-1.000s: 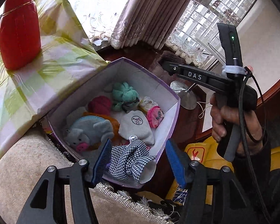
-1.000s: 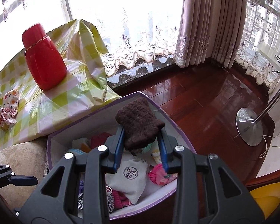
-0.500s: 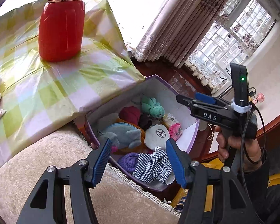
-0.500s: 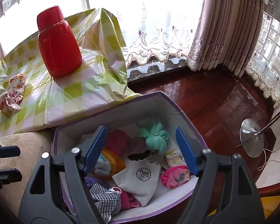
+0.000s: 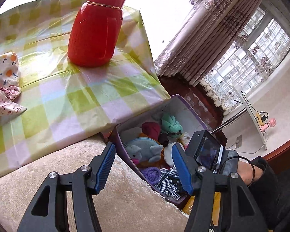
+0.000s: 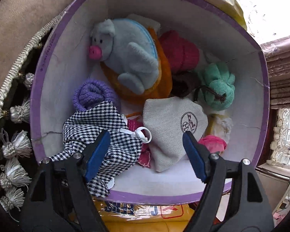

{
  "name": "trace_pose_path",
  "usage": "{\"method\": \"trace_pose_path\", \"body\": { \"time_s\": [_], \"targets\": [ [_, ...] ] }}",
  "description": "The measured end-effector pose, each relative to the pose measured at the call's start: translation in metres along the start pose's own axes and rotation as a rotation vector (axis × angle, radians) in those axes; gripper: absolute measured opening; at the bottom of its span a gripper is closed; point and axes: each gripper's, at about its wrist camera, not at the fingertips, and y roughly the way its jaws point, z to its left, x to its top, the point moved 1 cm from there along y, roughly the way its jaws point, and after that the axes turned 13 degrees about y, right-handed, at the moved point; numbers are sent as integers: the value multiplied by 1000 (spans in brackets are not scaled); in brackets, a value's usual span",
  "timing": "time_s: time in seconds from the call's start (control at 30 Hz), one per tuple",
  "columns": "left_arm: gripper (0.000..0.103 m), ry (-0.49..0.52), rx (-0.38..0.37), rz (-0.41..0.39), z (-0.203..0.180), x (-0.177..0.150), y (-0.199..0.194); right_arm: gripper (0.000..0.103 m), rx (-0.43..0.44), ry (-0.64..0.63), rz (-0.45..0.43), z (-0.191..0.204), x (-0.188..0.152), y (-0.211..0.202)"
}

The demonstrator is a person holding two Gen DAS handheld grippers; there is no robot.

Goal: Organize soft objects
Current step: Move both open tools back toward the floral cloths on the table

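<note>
My right gripper points almost straight down into the purple box, its jaws having just been opening; they stand wide, with nothing between them. Below them lie a checked cloth and a grey pouch. Further in sit a grey pig, a purple knit, a red knit, a brown piece and a green toy. My left gripper hangs over the beige cushion beside the box, jaws about half open and holding nothing. On the checked desk stand a red flask and, at the far left edge, floral cloths.
</note>
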Motion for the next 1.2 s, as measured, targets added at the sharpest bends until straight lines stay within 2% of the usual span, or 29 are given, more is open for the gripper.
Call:
{"method": "trace_pose_path", "body": {
  "time_s": [0.17, 0.23, 0.37, 0.47, 0.67, 0.83, 0.97, 1.2],
  "targets": [
    [62, -32, 9, -8, 15, -1, -3, 85, -69, -125, 87, 19, 5, 31],
    [62, -46, 12, -12, 22, -1, -5, 86, -88, -145, 92, 25, 7, 38],
    [62, -69, 23, -28, 36, -2, -10, 86, -66, -98, 84, 22, 10, 41],
    [62, -88, 54, -52, 50, -4, -21, 86, -45, -56, 50, 12, 6, 26],
    [62, -167, 127, -103, 92, -15, -49, 87, -9, 49, -71, -19, 0, -32],
    [62, -233, 221, -162, 129, -27, -82, 88, 49, 84, -217, -19, 12, -83],
    [62, -309, 290, -208, 161, -39, -111, 88, 80, 57, -301, 14, 52, -114],
    [62, -418, 382, -278, 211, -55, -149, 88, 181, 42, -417, 66, 94, -142]
  ]
}}
